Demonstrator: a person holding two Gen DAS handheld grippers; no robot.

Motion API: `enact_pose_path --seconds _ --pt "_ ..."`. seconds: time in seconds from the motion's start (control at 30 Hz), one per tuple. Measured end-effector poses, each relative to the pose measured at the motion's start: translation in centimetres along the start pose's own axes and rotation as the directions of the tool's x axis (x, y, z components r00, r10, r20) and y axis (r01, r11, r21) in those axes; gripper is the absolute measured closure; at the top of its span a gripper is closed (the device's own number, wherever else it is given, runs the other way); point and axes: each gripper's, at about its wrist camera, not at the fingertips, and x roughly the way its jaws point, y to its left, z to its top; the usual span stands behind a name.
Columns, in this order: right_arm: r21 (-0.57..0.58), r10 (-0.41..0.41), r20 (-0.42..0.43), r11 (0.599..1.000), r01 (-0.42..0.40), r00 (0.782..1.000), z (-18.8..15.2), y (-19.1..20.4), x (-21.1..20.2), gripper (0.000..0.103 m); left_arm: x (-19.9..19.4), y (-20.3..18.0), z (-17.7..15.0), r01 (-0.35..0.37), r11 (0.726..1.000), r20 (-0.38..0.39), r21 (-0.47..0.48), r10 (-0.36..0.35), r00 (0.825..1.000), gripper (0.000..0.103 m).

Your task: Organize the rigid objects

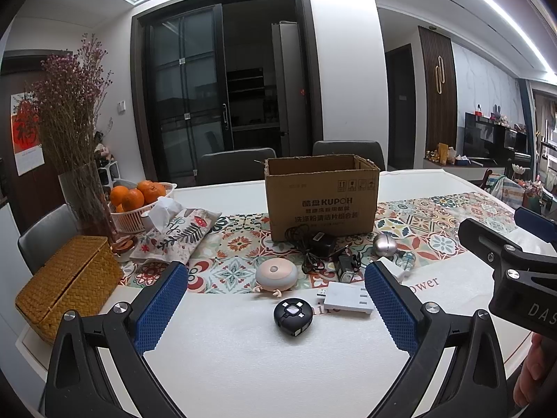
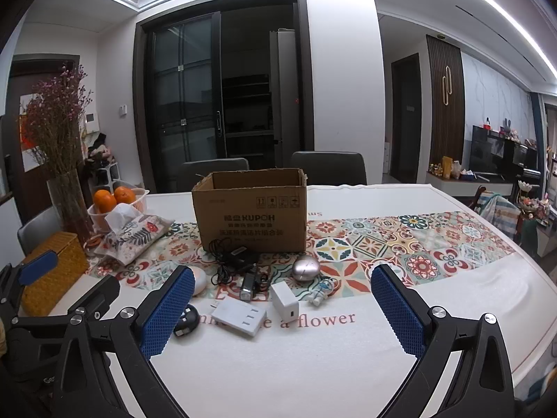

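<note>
Both grippers, left gripper [image 1: 276, 299] and right gripper [image 2: 282, 308], hover above the near table [image 2: 313, 365] with jaws wide apart, holding nothing. Small items lie clustered just near of the open brown cardboard box [image 1: 322, 196]: black round gadget [image 1: 293, 316], flat white charger [image 1: 348, 299], white cube plug [image 2: 285, 301], silver egg [image 2: 306, 267], tangled black adapter cable [image 1: 315, 245].

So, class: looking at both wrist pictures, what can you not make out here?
- Inside of the cardboard box: both views, hidden by its front wall.
- Black round gadget: right wrist view, half behind the blue finger pad.
- White cube charger: left wrist view, mostly behind a pad.
- Small figurine: too small for detail.
</note>
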Motion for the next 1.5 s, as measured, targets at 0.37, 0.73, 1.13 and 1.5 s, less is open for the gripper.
enact_pose_path --seconds 0.37,0.73,1.13,1.5 --pt "0.0 0.001 -0.002 1.0 -0.001 1.0 0.04 0.39 0.0 0.0 -0.17 -0.15 -0.09 0.005 1.0 -0.002 -0.001 -0.005 1.0 0.0" --pt "-0.002 0.003 -0.002 1.0 -0.003 1.0 0.14 0.57 0.15 0.0 0.05 -0.04 -0.12 0.016 1.0 -0.013 -0.004 -0.016 1.0 0.0" --pt "0.003 0.01 -0.003 1.0 -0.01 1.0 0.12 0.71 0.12 0.0 0.17 -0.06 -0.19 0.021 1.0 -0.015 -0.002 -0.021 1.0 0.0" --pt "0.003 0.01 -0.003 1.0 -0.01 1.0 0.07 0.76 0.1 0.0 0.15 -0.09 -0.2 0.02 1.0 -0.015 -0.002 -0.02 1.0 0.0"
